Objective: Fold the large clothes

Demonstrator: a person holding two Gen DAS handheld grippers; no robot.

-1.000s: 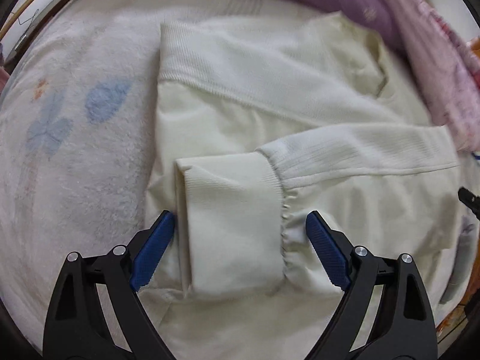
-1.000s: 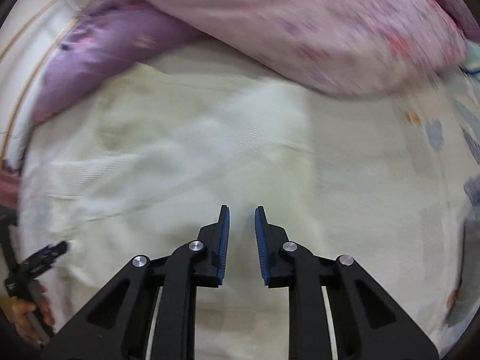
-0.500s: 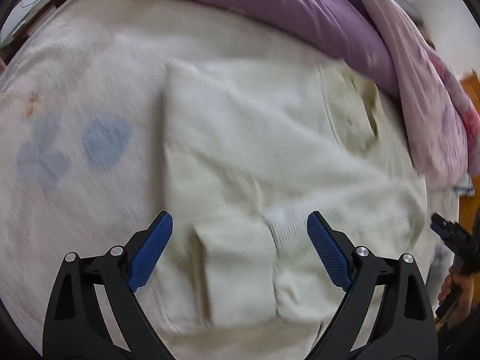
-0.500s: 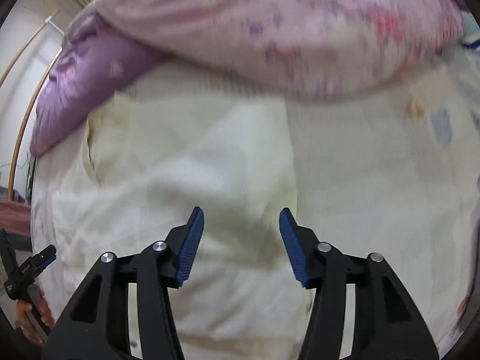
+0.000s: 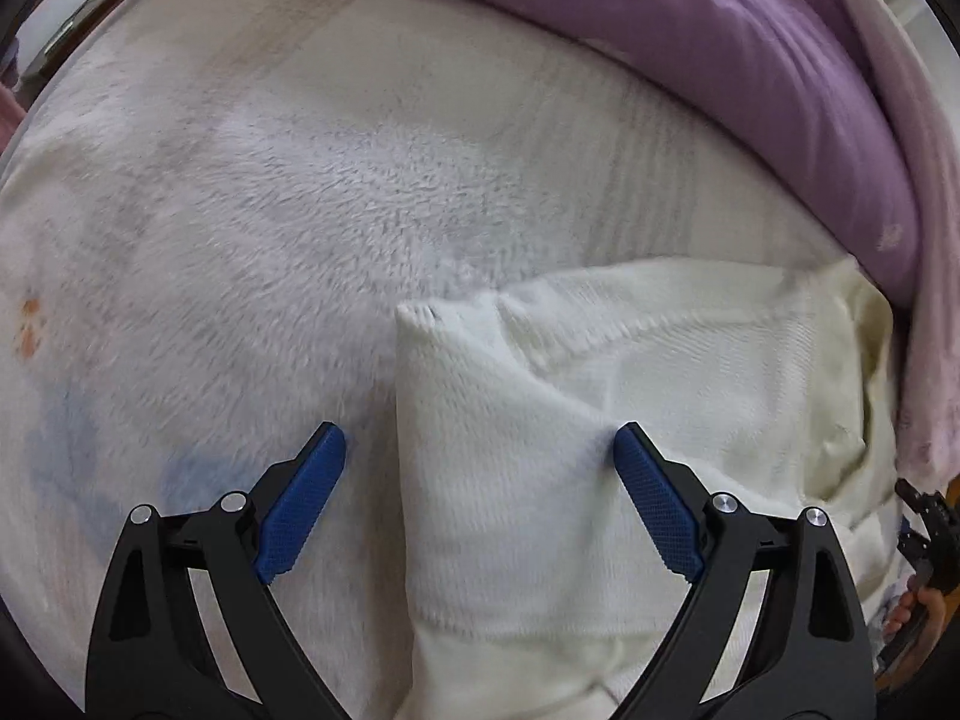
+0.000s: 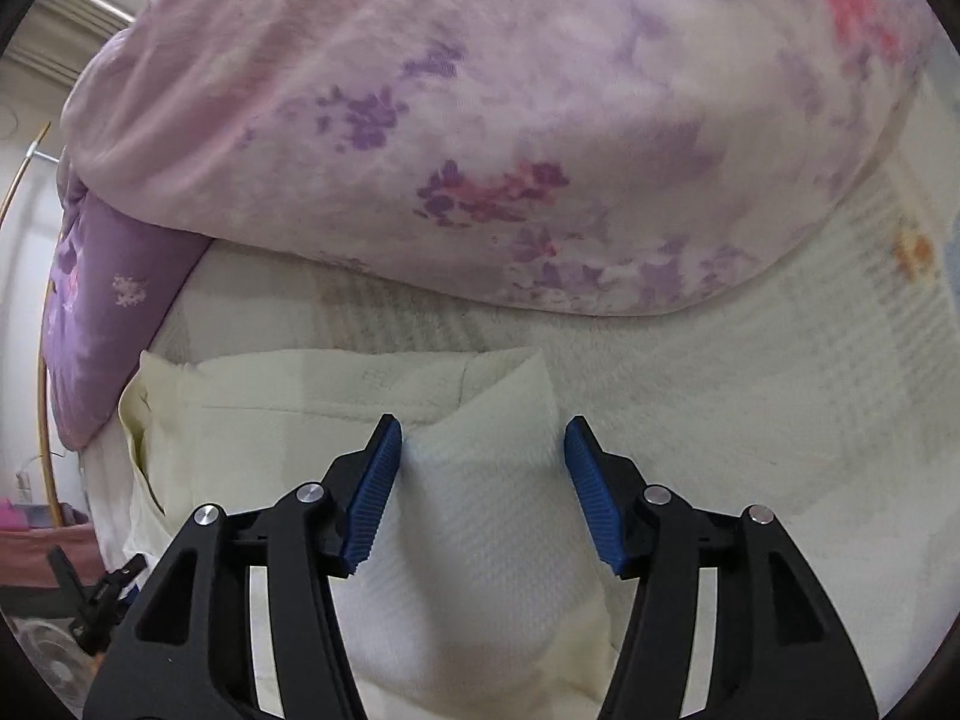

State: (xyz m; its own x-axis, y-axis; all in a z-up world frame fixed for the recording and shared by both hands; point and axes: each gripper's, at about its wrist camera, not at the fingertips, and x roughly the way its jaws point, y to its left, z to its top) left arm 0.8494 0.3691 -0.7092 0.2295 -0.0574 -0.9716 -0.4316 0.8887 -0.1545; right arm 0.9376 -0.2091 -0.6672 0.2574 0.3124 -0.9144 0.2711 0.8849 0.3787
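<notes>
A cream knit sweater (image 5: 630, 372) lies partly folded on a white fleece blanket (image 5: 270, 228). My left gripper (image 5: 480, 480) is open, its blue pads either side of the sweater's near left corner and ribbed edge. In the right wrist view the same sweater (image 6: 288, 420) spreads to the left, and my right gripper (image 6: 480, 468) is open around a raised folded corner (image 6: 498, 408) of it. Neither gripper clamps the cloth.
A purple quilt (image 5: 750, 60) and a pink floral quilt (image 6: 480, 120) are piled along the far side, close behind the sweater. The other gripper and a hand (image 5: 918, 546) show at the right edge. A wooden bed rail (image 6: 45, 360) runs at the left.
Both grippers have moved forward over the sweater to its far corners. The right gripper has opened from nearly shut to wide. The left stays open, away from the folded sleeve cuff.
</notes>
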